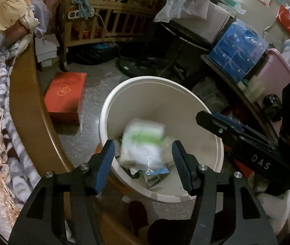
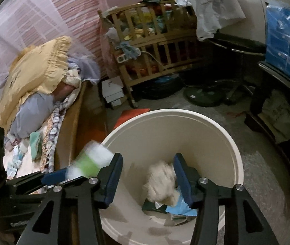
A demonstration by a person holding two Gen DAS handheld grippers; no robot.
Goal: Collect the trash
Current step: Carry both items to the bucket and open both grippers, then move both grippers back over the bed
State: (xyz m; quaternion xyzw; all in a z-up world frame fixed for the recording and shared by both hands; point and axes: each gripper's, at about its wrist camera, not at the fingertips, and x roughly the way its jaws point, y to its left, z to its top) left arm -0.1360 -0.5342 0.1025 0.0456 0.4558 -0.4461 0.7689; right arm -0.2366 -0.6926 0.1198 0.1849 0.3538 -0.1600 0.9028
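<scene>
The white-and-green packet (image 1: 143,140) was blurred over the mouth of the cream bin (image 1: 185,100), between my left gripper (image 1: 142,161)'s spread pads and touching neither. A pale wad (image 2: 161,181) sat in the bin between my right gripper (image 2: 148,175)'s parted pads, over blue and green scraps. The bin stood on a speckled grey floor beside the bed frame (image 1: 28,94), near a red box (image 1: 65,97) and a wooden crib (image 1: 112,18).

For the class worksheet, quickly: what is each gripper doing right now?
Left gripper: open, white-and-green packet blurred between its fingers, unpressed.
Right gripper: open, white wad loose over the bin.
</scene>
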